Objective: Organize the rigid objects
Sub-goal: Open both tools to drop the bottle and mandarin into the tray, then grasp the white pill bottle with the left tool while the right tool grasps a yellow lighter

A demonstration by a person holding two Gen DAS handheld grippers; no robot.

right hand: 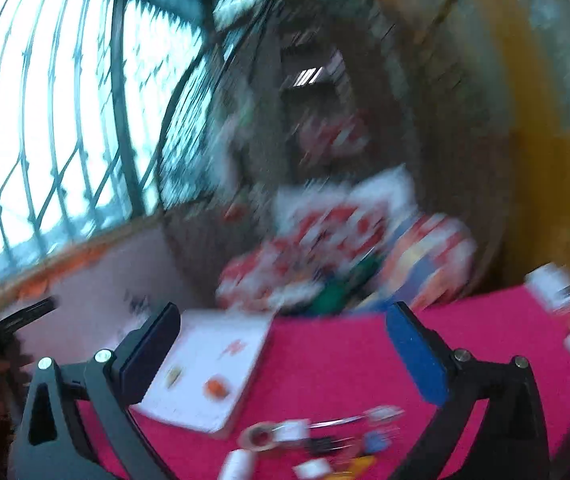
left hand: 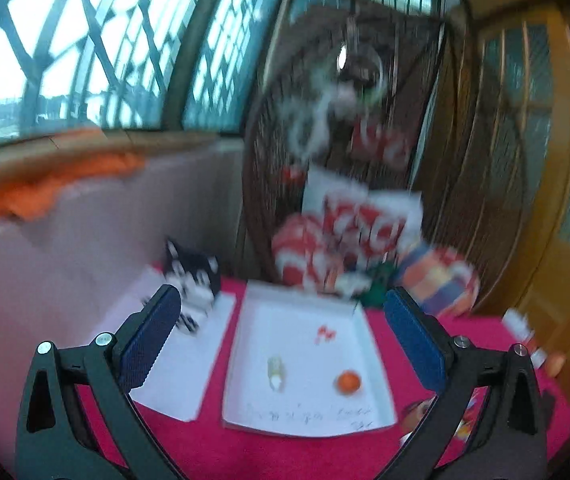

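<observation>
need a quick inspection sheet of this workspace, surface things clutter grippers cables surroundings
surface: pink tablecloth, blurred in both views
job's things: white tray holds an orange ball, a pale small bottle and a small red piece
clutter: heap of small items on the cloth near the tray; too blurred to name
grippers: left gripper open, empty; right gripper open, empty
cables: nothing seen
surroundings: barred window, wicker chair with red and white cushions, wooden door

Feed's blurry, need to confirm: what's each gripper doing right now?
Left gripper: open, holding nothing, above the white tray.
Right gripper: open, holding nothing.
</observation>
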